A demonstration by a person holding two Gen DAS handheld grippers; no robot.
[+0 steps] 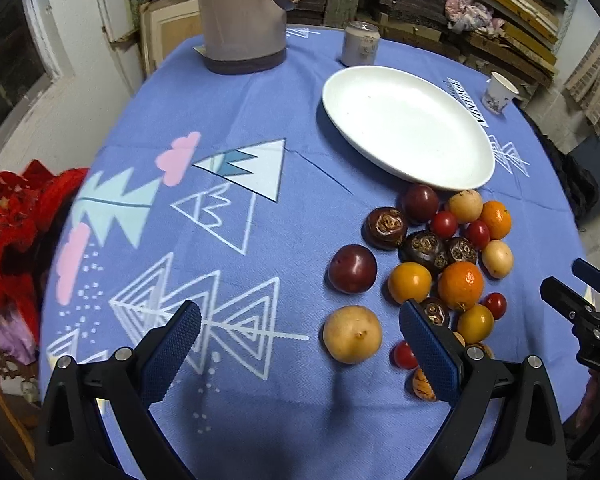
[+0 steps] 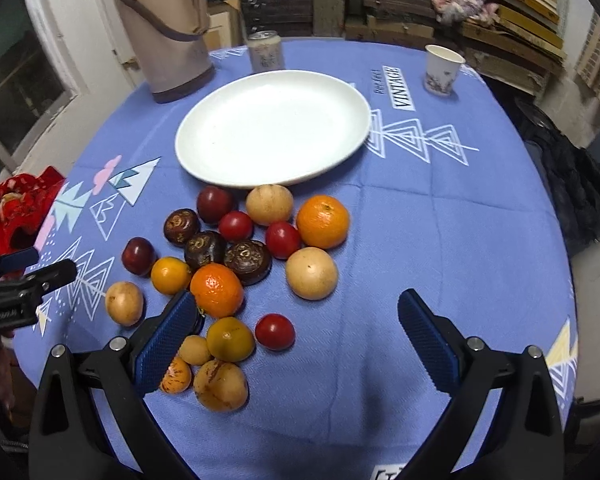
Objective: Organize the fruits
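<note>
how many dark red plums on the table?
2. Far plum just in front of the plate; near plum at the pile's left edge. The right gripper hides some fruit, so maybe more.

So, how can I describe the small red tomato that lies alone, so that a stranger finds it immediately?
Start at the white plate and go to the fruit heap on the blue tablecloth in front of it. At the heap's near edge lies one cherry tomato, right of a yellow-orange citrus. Unlike the other tomatoes, it sits outside the cluster, with bare cloth on its right.
</note>
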